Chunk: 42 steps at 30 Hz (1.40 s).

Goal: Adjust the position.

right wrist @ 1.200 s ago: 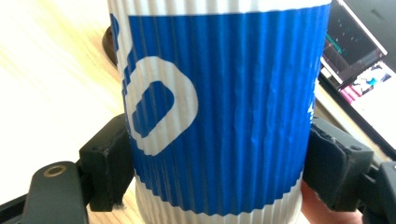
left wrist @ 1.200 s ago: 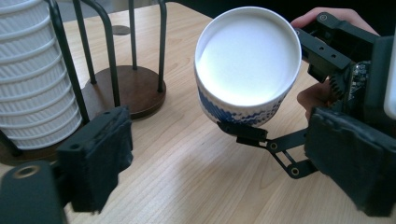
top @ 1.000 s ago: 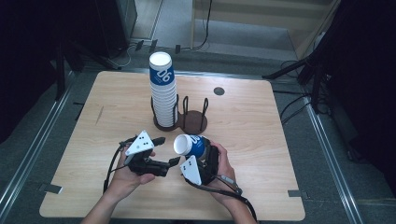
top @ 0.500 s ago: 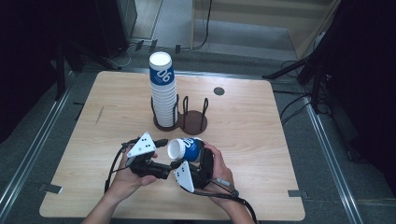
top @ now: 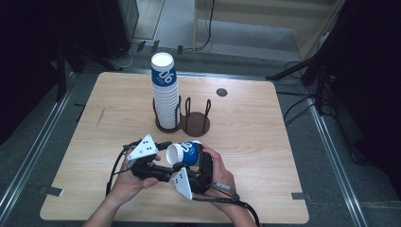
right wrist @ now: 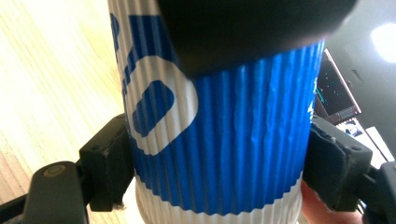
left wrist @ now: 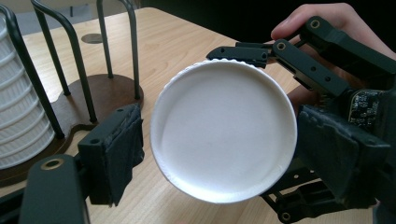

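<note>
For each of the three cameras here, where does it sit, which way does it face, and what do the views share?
High view: fixed above the person's side, facing forward and down on the table; both hands, left gripper and right gripper show.
Left gripper view: rides the left gripper, facing the cup's white end; its jaws, just closing, flank the rim.
Right gripper view: rides the right gripper, jaws clamped on the cup's ribbed side.
Shared: the blue-and-white cup; the high and left gripper views share the cup stack and rack.

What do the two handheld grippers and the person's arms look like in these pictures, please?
Both are black, boxy tools. The left gripper and the right gripper each carry a pale grey three-cornered plate with small dark dots on top. The jaws are linked bars with brass-coloured pins and ribbed black pads. A black cable trails from each. The forearms are bare, with no sleeves in view.
</note>
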Available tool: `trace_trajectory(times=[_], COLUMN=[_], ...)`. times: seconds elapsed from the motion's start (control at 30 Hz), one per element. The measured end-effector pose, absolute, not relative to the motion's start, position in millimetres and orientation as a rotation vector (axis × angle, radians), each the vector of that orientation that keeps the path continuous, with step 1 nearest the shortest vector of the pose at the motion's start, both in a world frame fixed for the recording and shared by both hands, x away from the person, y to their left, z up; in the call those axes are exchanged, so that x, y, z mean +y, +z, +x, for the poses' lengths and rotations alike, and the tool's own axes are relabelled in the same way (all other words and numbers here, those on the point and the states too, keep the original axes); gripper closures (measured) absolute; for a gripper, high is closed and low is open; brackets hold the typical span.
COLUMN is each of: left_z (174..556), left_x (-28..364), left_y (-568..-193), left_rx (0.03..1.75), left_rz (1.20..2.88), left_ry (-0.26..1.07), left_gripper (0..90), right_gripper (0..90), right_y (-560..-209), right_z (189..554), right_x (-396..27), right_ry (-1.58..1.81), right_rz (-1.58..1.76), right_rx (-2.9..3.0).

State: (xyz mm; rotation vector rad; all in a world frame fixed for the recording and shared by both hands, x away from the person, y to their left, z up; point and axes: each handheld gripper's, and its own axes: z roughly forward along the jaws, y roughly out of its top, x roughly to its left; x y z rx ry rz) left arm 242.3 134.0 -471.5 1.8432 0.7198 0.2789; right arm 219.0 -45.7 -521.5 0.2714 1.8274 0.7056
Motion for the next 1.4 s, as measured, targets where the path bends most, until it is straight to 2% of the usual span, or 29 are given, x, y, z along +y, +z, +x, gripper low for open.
trace_trajectory(times=[0.33, 0.4, 0.83, 1.1, 1.4], left_z=[242.9, 242.1, 241.4, 243.7, 246.3], left_x=[136.2, 136.5, 138.9, 142.6, 148.2], left_y=[-470.5, -470.3, -468.6, -466.4, -466.3], left_rx=[0.715, 0.704, 0.700, 0.757, 0.796], left_rz=[1.827, 1.823, 1.816, 1.797, 1.770], left_ry=[0.259, 0.255, 0.239, 0.265, 0.283], left_gripper=[24.0, 28.1, 29.7, 30.4, 30.6], right_gripper=[19.4, 19.3, 17.4, 8.4, 2.9], right_y=[-521.7, -522.1, -522.3, -516.4, -508.5], right_z=[217.4, 217.4, 216.8, 218.3, 214.3], right_x=[-45.1, -45.2, -45.4, -50.3, -52.0], right_ry=[0.697, 0.693, 0.704, 0.759, 0.822], right_rz=[0.244, 0.247, 0.245, 0.277, 0.276], right_rx=[1.813, 1.807, 1.793, 1.823, 1.830])
